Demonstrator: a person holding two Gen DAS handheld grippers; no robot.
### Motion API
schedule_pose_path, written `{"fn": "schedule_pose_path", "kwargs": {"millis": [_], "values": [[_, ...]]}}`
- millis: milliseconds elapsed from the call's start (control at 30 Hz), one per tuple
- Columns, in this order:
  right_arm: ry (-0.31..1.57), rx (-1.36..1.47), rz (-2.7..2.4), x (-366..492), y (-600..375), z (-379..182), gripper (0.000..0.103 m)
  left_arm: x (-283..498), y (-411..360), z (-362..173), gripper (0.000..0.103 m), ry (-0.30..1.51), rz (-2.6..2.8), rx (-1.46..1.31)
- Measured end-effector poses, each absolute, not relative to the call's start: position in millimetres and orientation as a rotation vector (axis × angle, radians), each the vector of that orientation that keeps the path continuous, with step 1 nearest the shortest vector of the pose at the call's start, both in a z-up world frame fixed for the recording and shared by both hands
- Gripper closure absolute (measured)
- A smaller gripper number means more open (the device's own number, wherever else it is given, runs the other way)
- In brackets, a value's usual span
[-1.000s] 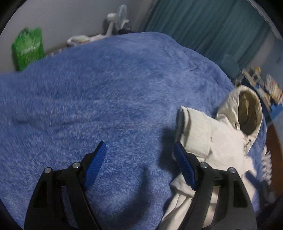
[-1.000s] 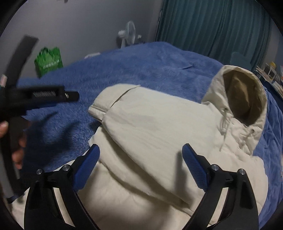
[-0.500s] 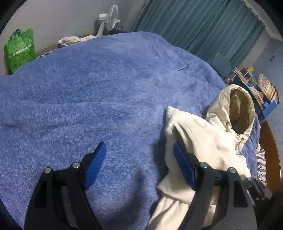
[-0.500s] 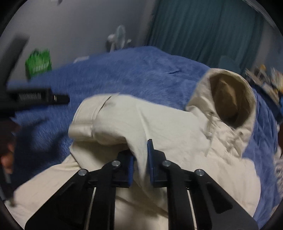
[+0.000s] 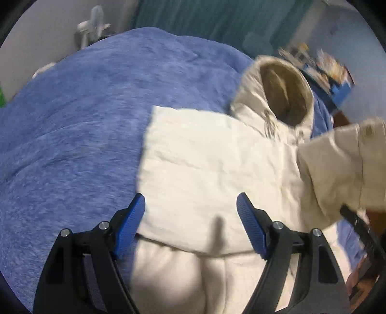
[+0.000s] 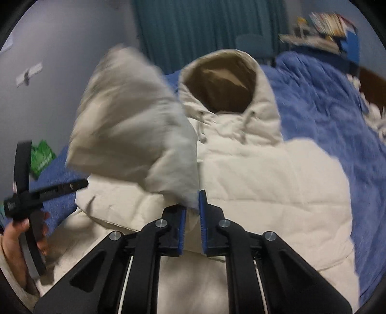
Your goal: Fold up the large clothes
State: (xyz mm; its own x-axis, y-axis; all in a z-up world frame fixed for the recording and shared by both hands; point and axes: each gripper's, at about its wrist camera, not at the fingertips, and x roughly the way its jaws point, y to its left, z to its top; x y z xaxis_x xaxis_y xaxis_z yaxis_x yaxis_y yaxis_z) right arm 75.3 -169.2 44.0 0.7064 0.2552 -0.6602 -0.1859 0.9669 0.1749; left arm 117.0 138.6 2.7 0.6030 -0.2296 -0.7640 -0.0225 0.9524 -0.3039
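A cream hooded jacket (image 5: 205,164) lies on a blue blanket (image 5: 72,135), its hood (image 5: 284,94) at the far end. My left gripper (image 5: 190,212) hovers open over the jacket's left edge, nothing between its fingers. In the right wrist view my right gripper (image 6: 192,207) pinches the jacket's sleeve (image 6: 135,135), which hangs lifted and blurred above the jacket body (image 6: 265,183). Its jaws are opening slightly, with the fabric still pressed between the pads. The lifted sleeve (image 5: 337,164) also shows at the right of the left wrist view.
A teal curtain (image 6: 205,31) hangs behind the bed. A white fan (image 5: 94,21) stands at the far left, a green bag (image 6: 42,157) by the wall, and a cluttered shelf (image 6: 325,26) at the right. A hand (image 6: 14,231) holds the left gripper.
My right gripper shut on the sleeve and raised it off the jacket, carrying it sideways. My left gripper stayed open and slid from the blanket over the jacket's edge.
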Motion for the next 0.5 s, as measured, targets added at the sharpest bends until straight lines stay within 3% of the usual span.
{"fn": "schedule_pose_path", "kwargs": {"millis": [33, 100, 133, 433, 467, 500], "values": [[0.744, 0.105, 0.249, 76.4, -173.1, 41.3, 0.084, 116.9, 132.5, 1.1, 0.029, 0.921, -0.118, -0.266], [0.703, 0.086, 0.250, 76.6, -178.3, 41.3, 0.035, 117.7, 121.2, -3.4, 0.029, 0.927, -0.106, -0.191], [0.668, 0.064, 0.235, 76.2, -181.4, 43.2, 0.030, 118.7, 118.4, -6.6, 0.029, 0.933, -0.102, -0.169], [0.745, 0.297, 0.197, 108.0, -248.2, 22.5, 0.029, 121.5, 114.6, -12.8, 0.029, 0.935, -0.089, -0.129], [0.743, 0.338, 0.192, 109.6, -257.3, 22.1, 0.030, 122.1, 113.1, -13.7, 0.029, 0.935, -0.087, -0.119], [0.739, 0.399, 0.192, 112.6, -271.0, 19.0, 0.041, 123.0, 111.4, -14.7, 0.029, 0.936, -0.085, -0.112]]}}
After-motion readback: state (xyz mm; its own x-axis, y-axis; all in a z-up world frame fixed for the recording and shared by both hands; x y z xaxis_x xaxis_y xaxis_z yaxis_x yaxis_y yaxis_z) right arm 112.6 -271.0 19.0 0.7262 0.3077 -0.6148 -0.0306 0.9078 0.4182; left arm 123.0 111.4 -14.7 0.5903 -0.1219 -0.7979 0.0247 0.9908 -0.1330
